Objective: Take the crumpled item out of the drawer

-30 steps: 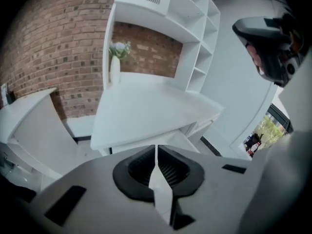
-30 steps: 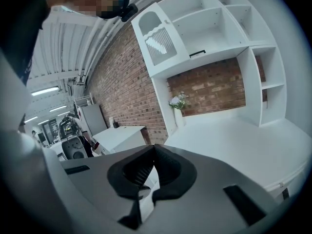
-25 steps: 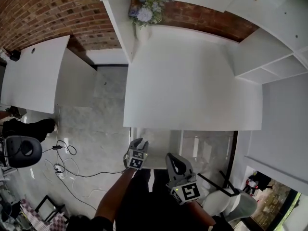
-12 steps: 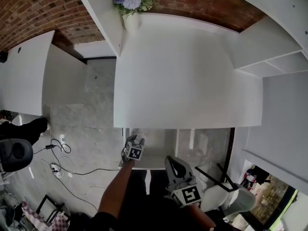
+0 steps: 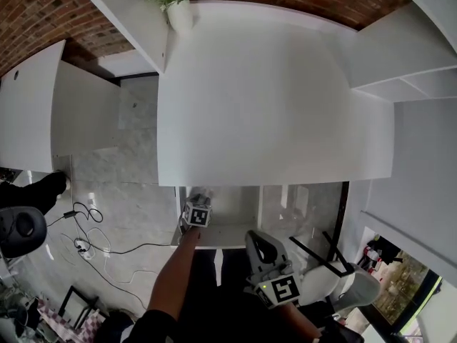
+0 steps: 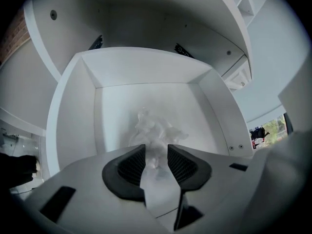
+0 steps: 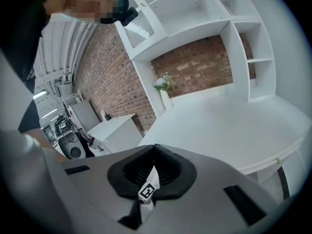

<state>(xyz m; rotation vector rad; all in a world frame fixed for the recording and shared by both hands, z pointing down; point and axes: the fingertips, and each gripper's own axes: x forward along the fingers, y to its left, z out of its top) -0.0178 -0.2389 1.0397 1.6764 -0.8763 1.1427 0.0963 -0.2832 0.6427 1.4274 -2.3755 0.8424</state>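
Two hand-held grippers were in view: the left hand-held gripper [image 5: 202,194] and the right hand-held gripper [image 5: 255,236]. Each carried one marker cube [image 5: 197,216], making two cubes in all. There was one drawer [image 6: 73,126], with one crumpled item [image 6: 155,128] in it. One white surface [image 5: 271,98] bore one vase of flowers [image 5: 177,6].

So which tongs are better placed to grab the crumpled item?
Left. The left tongs point down into the drawer, jaws apart, just closing slightly, crumpled item between them unpinched. The right tongs are shut, aimed over the desk.
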